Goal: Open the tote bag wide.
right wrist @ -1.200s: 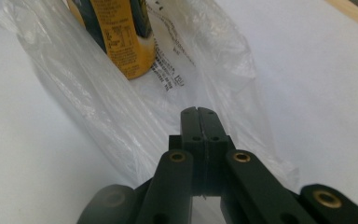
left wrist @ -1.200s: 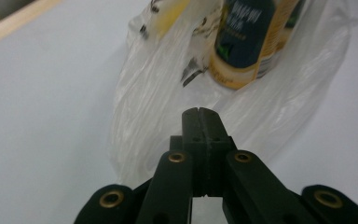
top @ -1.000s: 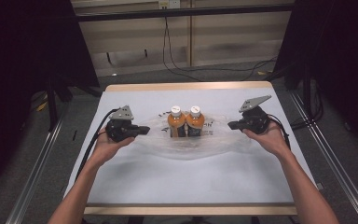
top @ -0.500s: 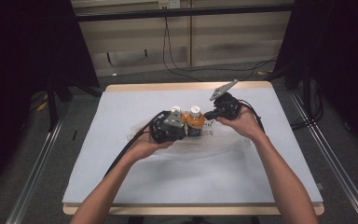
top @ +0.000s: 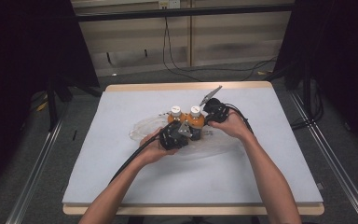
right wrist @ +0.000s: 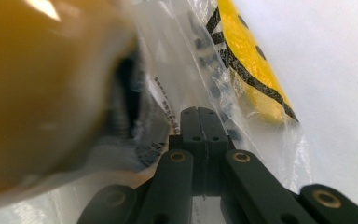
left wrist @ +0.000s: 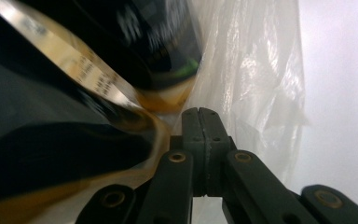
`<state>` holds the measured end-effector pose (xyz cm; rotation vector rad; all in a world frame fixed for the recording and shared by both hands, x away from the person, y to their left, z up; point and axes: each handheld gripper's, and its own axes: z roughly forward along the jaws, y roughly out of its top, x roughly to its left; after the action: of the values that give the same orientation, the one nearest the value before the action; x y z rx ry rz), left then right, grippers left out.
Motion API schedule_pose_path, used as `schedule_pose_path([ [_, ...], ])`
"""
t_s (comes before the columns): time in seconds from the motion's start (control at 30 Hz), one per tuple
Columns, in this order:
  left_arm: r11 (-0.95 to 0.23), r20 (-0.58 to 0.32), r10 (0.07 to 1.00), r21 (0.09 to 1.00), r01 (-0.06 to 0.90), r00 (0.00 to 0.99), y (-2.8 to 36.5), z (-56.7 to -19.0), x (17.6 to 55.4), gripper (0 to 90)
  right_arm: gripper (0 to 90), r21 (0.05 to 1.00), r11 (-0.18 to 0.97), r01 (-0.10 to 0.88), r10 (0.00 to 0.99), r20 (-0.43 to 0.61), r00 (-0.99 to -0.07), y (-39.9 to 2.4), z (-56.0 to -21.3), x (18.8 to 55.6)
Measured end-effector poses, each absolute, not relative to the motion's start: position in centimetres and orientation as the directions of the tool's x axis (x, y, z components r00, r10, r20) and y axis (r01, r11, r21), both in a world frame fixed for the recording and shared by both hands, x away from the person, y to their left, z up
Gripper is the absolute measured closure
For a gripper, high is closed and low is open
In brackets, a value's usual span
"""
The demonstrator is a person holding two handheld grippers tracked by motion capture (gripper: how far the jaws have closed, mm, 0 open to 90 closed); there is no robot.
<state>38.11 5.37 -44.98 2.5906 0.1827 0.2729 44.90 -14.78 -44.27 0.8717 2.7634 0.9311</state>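
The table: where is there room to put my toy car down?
The table is bare along its near edge, and wide at its left and right sides. It is crowded in the middle, where two bottles stand in a clear plastic bag with both tongs close beside them.

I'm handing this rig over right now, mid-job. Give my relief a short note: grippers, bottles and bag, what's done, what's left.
Left gripper: shut, at the near side of the two orange bottles, fingers against the clear plastic bag.
Right gripper: shut, at the bottles' right, beside bag film.
Bottles stand upright mid-table on the flattened bag.
Done: both grippers at the bottles.
Left: probably bagging them; whether either gripper pinches film is unclear.
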Motion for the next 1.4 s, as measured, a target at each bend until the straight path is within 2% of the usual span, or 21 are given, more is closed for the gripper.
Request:
schedule_pose_path([
  [0.27, -0.834, 0.102, 0.191, 0.541, 0.106, 0.976, 5.9, -46.5, 37.6, 90.0, 90.0, 0.554, 0.654, 0.515, 0.547, 0.124, -0.828, -14.5, -46.6, 46.1],
  [0.5, -0.826, 0.09, 0.18, 0.555, 0.101, 0.98, 6.4, -46.6, 37.0, 90.0, 90.0, 0.569, 0.59, 0.573, 0.588, 0.183, -0.788, -14.4, -47.4, 47.0],
  [0.9, -0.837, 0.106, 0.128, 0.545, 0.051, 0.986, 7.7, -46.5, 35.2, 90.0, 90.0, 0.565, 0.562, 0.604, 0.637, 0.171, -0.752, -12.5, -47.4, 48.7],
  [1.4, -0.799, 0.013, 0.094, 0.597, 0.068, 0.995, 9.4, -46.8, 33.8, 90.0, 90.0, 0.554, 0.573, 0.604, 0.676, 0.098, -0.731, -11.3, -47.2, 50.3],
])
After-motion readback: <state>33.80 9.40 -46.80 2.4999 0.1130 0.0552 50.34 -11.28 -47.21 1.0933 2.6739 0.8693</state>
